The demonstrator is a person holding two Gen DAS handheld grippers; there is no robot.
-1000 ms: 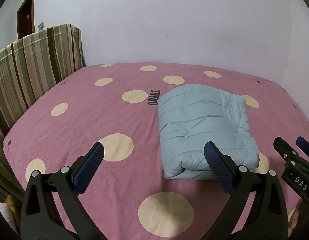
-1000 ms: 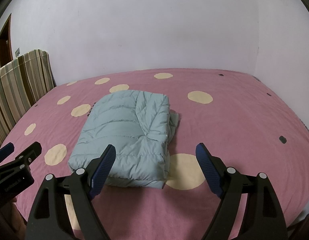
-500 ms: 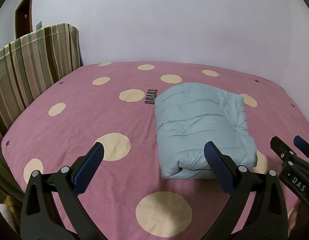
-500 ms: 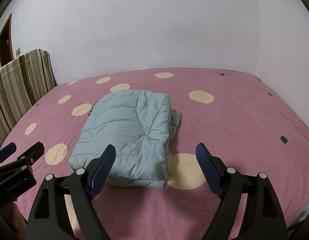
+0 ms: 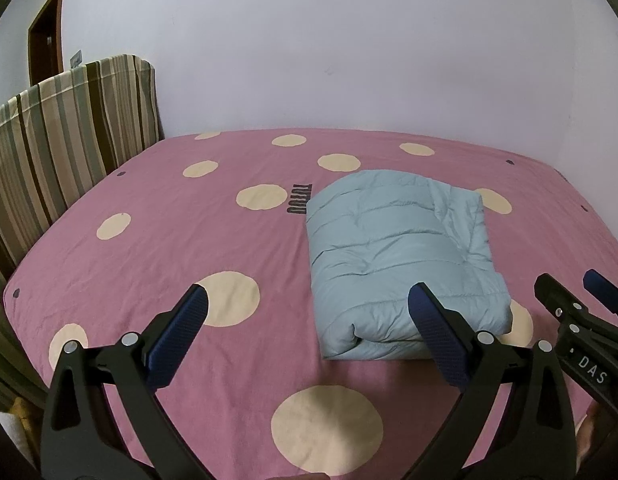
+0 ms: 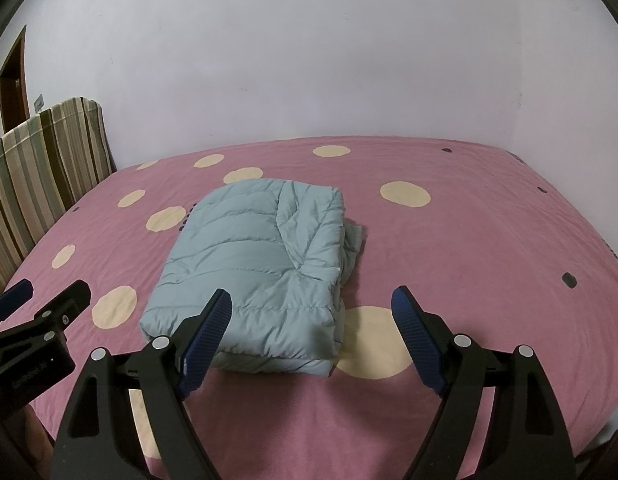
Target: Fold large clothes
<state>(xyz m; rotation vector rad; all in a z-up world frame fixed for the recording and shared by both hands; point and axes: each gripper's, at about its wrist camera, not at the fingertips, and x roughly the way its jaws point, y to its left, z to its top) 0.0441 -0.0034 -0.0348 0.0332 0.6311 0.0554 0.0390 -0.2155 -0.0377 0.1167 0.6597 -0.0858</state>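
A pale blue quilted puffer jacket [image 5: 397,252] lies folded into a thick rectangle on the pink bed; it also shows in the right wrist view [image 6: 261,268]. My left gripper [image 5: 309,316] is open and empty, held above the bed's near edge, left of the jacket's near end. My right gripper [image 6: 313,312] is open and empty, just short of the jacket's near right corner. Each gripper shows at the edge of the other's view.
The bed [image 5: 169,248] has a pink sheet with cream dots and fills both views. A striped headboard cushion [image 5: 65,128] stands along its left side. A white wall runs behind, with a brown door [image 5: 45,36] at far left.
Both grippers have drawn back slightly and tilted a little; the jacket sits a bit lower and farther in view. The jacket itself has not moved.
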